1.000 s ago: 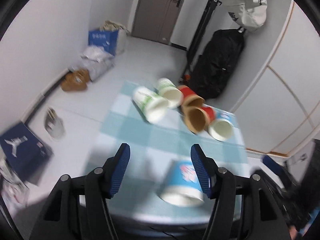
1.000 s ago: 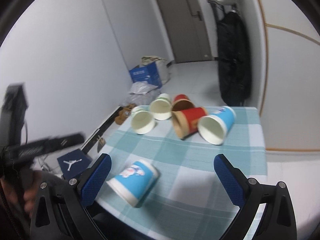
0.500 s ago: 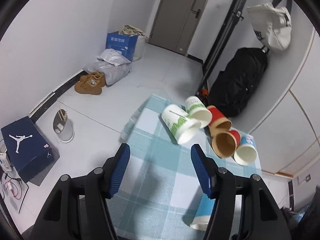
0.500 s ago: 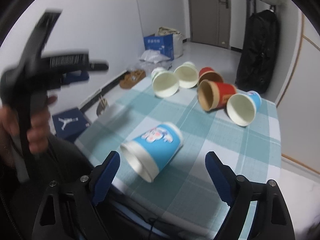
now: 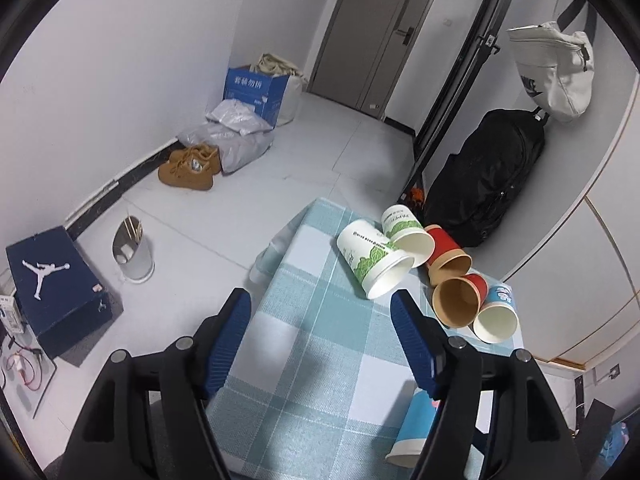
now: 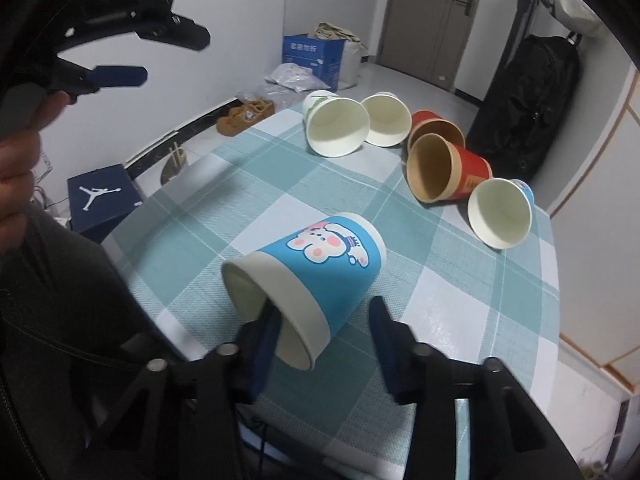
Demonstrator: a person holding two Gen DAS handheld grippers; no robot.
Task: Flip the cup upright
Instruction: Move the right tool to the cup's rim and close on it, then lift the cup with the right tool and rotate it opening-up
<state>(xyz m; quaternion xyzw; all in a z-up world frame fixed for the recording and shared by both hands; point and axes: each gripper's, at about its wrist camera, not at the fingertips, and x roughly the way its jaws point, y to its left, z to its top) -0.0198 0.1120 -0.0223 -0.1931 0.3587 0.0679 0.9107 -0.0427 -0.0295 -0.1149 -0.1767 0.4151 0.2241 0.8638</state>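
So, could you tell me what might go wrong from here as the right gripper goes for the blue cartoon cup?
1. The right gripper straddles the rim of the blue cartoon cup, one finger inside the mouth; closing hard could crush the thin paper wall.
2. The cup lies on its side near the table's front edge; a nudge could roll it off.
3. If it rolls away, it could strike the red cup behind.
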